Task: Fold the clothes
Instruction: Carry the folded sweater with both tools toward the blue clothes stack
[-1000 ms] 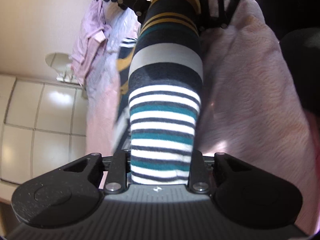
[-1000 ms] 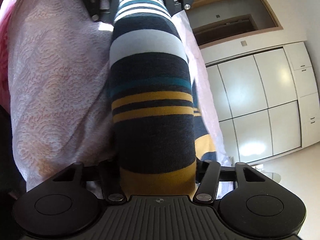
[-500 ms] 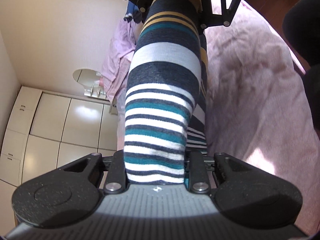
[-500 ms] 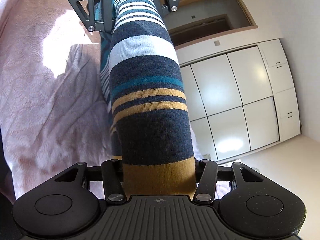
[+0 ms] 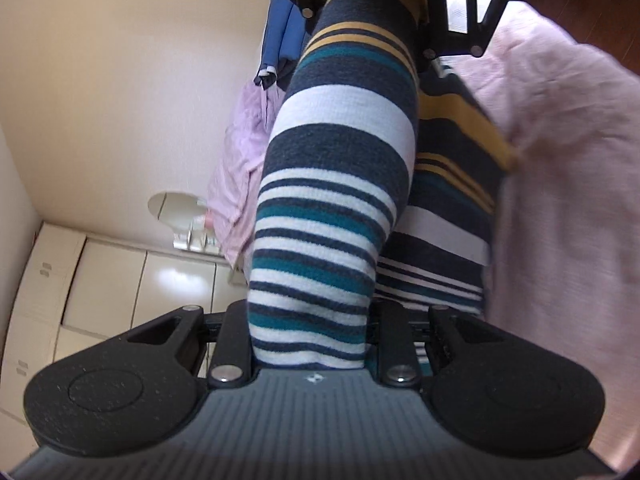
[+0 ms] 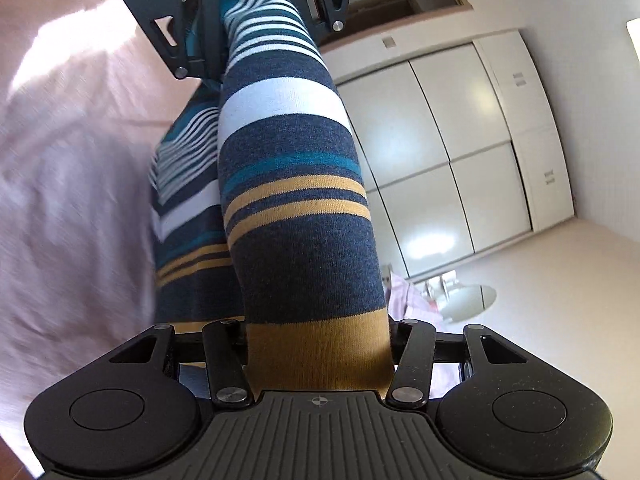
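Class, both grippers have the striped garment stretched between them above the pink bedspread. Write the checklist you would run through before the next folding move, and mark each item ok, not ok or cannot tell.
1. Left gripper clamped on the white-and-teal end of the striped garment: ok.
2. Right gripper clamped on the mustard end: ok.
3. Top edge taut between the two grippers, no sag: ok.
4. Rest of the garment hangs free below the edge, not bunched: ok in both wrist views.
5. Lower hem clear of the pink bedspread: cannot tell, the hem is hidden.
6. Landing spot free of the lilac clothes piled at the far side: cannot tell.
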Demonstrator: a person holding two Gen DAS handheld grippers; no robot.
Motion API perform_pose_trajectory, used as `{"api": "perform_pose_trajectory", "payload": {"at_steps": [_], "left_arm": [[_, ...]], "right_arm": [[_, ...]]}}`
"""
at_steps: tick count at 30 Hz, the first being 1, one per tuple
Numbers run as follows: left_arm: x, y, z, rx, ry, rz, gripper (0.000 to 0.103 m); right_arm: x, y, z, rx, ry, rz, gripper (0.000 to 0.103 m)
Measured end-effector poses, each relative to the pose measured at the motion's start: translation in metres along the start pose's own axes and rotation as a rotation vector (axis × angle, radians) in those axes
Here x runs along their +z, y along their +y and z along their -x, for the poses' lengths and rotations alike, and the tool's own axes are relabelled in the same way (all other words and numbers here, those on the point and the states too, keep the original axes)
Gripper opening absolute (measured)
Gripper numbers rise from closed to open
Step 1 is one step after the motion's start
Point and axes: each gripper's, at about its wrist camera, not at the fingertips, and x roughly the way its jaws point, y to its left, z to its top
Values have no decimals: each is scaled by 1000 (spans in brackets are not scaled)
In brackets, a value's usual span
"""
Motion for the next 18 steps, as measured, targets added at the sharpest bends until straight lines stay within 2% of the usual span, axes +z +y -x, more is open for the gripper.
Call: {"api": "perform_pose_trajectory", "payload": {"at_steps": [3,7,10,14,18], "left_arm": [[7,16,-30,-28,-29,-1,23],[20,52,-41,-157,-51,4,23],[32,87,-38,-255,-77,12,23],[60,150,-22,-328,-144,27,23],[98,213,-19,-332,-232,57,23]], "right_arm": [[-18,-12,-16,5,16,-35,50],[-22,-43,-22,70,74,-73,50],[-23,-80,-3,154,140,-89,50],[-4,-149,37,219,240,-111,50],[7,-219,75,218,333,-143,50]]}}
